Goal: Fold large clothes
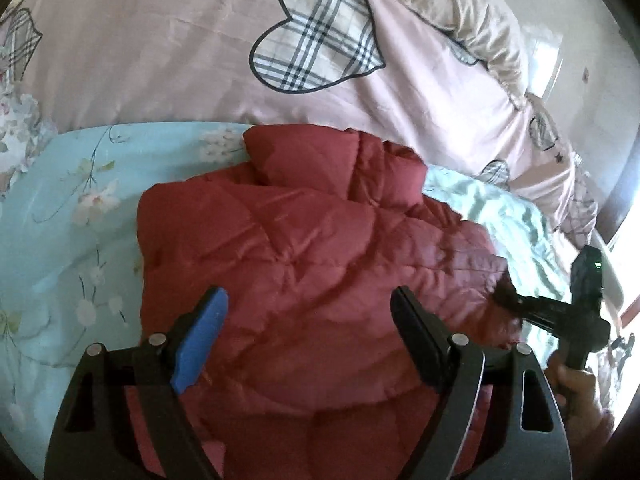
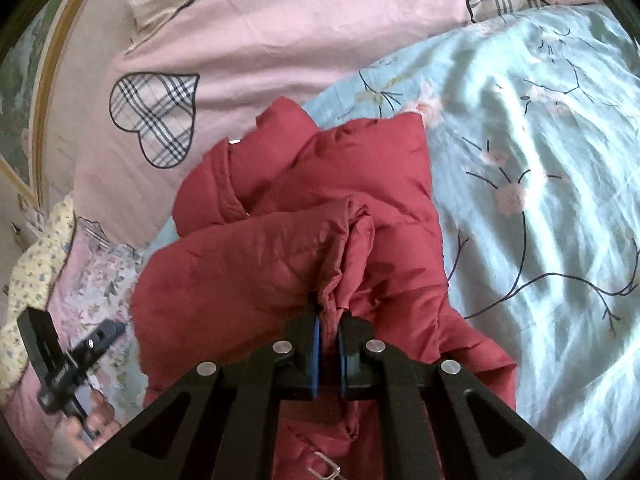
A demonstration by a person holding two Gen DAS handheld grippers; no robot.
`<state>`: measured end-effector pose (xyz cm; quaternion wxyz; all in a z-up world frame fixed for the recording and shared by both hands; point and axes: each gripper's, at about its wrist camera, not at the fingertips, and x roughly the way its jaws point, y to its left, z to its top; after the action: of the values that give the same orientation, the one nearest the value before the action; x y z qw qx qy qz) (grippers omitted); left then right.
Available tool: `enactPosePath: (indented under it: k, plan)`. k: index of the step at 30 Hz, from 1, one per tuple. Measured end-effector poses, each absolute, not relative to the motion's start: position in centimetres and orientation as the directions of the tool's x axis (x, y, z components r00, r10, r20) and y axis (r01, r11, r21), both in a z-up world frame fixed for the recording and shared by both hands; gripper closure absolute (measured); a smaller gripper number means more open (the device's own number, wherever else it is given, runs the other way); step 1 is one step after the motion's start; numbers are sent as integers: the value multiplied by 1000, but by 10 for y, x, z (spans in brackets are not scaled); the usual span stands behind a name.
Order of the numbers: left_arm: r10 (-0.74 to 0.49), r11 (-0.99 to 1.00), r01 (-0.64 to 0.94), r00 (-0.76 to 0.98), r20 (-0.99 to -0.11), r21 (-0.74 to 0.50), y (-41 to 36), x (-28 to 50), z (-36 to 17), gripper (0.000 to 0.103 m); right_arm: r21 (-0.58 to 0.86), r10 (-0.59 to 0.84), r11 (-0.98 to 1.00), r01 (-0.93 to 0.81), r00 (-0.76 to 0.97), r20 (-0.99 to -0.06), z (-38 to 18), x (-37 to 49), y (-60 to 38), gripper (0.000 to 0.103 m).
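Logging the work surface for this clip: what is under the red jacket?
The jacket lies on a light blue floral sheet, which overlaps a pink quilt with plaid hearts. Whatever lies directly beneath the jacket is covered.

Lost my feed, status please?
Left gripper open, over red jacket. Right gripper shut on a jacket fold. Jacket bunched on blue sheet. Nothing in the way.

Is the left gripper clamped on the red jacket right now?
No, the left gripper hangs open above the red jacket.
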<state>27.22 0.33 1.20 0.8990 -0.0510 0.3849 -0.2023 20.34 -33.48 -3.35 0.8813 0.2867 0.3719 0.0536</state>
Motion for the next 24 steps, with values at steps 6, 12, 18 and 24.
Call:
enactPosePath:
  k: [6, 12, 18, 24]
  plan:
    - [-302, 942, 303, 574, -761, -145, -7, 298, -25, 28, 488, 269, 866, 110, 720, -640, -30, 202, -331, 88]
    - [-239, 951, 301, 555, -797, -75, -13, 299, -48, 28, 329, 108, 937, 117, 798, -592, 10, 177, -314, 79]
    - [-227, 956, 282, 560, -796, -74, -14, 298, -50, 27, 202, 121, 979, -11, 831, -543, 31, 174, -269, 65]
    - [-230, 957, 281, 566, -792, -77, -11, 298, -49, 27, 155, 81, 987, 47, 689, -721, -28, 214, -261, 69]
